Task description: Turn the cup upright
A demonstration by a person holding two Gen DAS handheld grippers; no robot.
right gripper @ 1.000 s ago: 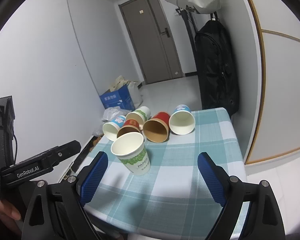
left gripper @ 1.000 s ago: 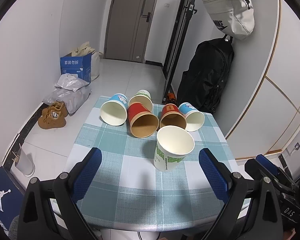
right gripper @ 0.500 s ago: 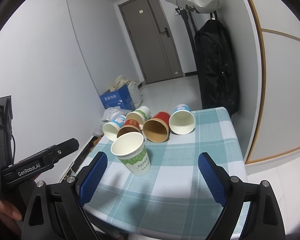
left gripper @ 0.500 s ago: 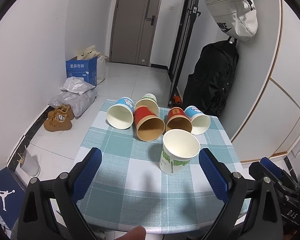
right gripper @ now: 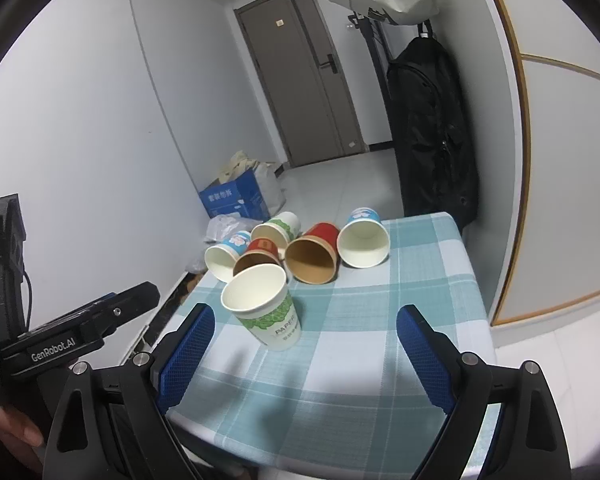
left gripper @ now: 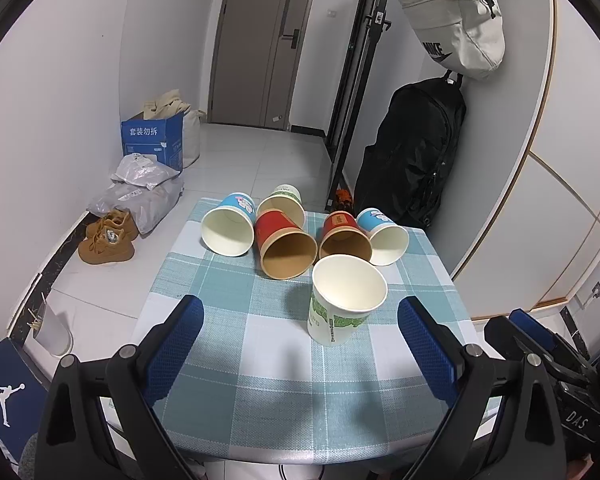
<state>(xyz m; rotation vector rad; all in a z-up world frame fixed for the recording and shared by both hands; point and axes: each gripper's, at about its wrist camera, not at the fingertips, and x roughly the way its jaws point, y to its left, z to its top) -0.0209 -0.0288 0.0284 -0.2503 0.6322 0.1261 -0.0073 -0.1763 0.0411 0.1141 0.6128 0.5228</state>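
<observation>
Cups: we see green-print cup (left gripper: 342, 304) unmoved, upright; five lie tipped; left gripper (left gripper: 300, 336), right gripper (right gripper: 302, 346) spread, empty.

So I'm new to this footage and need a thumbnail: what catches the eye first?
The upright white-and-green cup stands alone on the checked tablecloth, nearest the cameras. Behind it five cups lie tipped over in a cluster, led by the big red cup. Both blue-padded tongs, left and right, are open and empty.
</observation>
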